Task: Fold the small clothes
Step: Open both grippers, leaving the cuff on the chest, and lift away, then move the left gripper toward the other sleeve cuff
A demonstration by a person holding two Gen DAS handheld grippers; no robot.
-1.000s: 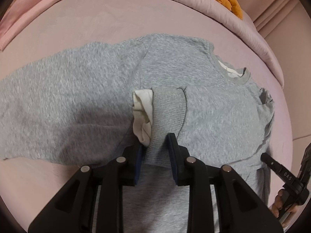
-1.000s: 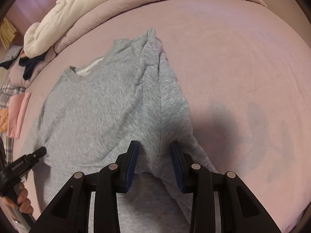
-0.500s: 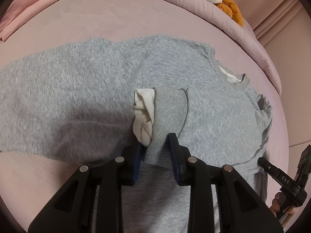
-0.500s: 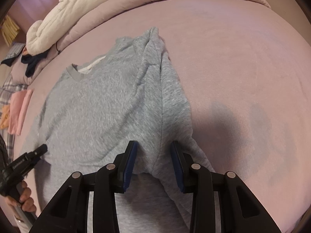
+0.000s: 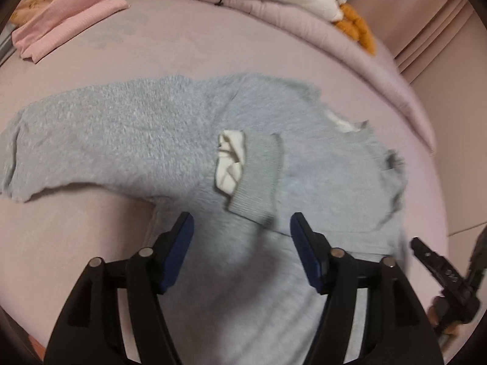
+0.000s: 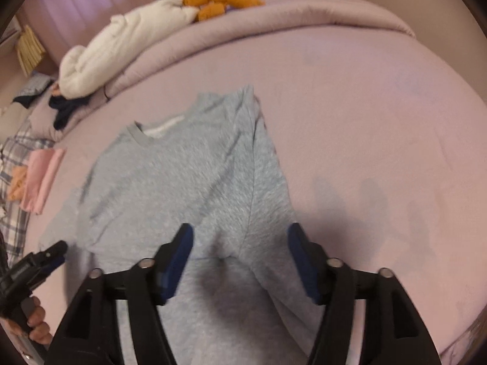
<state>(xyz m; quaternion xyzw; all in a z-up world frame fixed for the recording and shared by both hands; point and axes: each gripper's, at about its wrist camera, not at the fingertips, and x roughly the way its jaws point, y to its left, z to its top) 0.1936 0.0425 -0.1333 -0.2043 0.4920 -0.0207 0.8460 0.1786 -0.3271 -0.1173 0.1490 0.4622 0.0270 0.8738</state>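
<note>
A: Biggest first, what's the bed [image 5: 213, 60] doing here?

B: Work surface, basically. Flat mauve cover, so the gray sweatshirt [image 5: 319, 164] can lie spread w/ its neckline out at 1 o'clock in the left wrist view. In the right wrist view the same sweatshirt [image 6: 182, 188] fills the middle, collar at 11.

A: And that sleeve running off to 9 o'clock?

B: Long sleeve [image 5: 100, 140] is out flat to the side, not yet folded in, I'd judge. The other one's already across the chest: its ribbed cuff [image 5: 258, 176] lies dead centre, white lining [image 5: 231, 158] showing at the cuff's 9 o'clock edge.

A: So why's the left gripper [image 5: 242, 231] there?

B: Prob. just letting go. Jaws are opening, cuff lies beyond the tips, pads clear of it, nothing clamped.

A: Right gripper [image 6: 240, 243]?

B: Same. Jaws opening, a soft ridge of fabric under the gap, pads not touching it. Looks like a side fold laid down along the sweatshirt's 3 o'clock edge.

A: Other clutter?

B: Pink folded cloth [image 5: 61, 27] at 10 o'clock, well apart; a finished pile, I guess.
</note>
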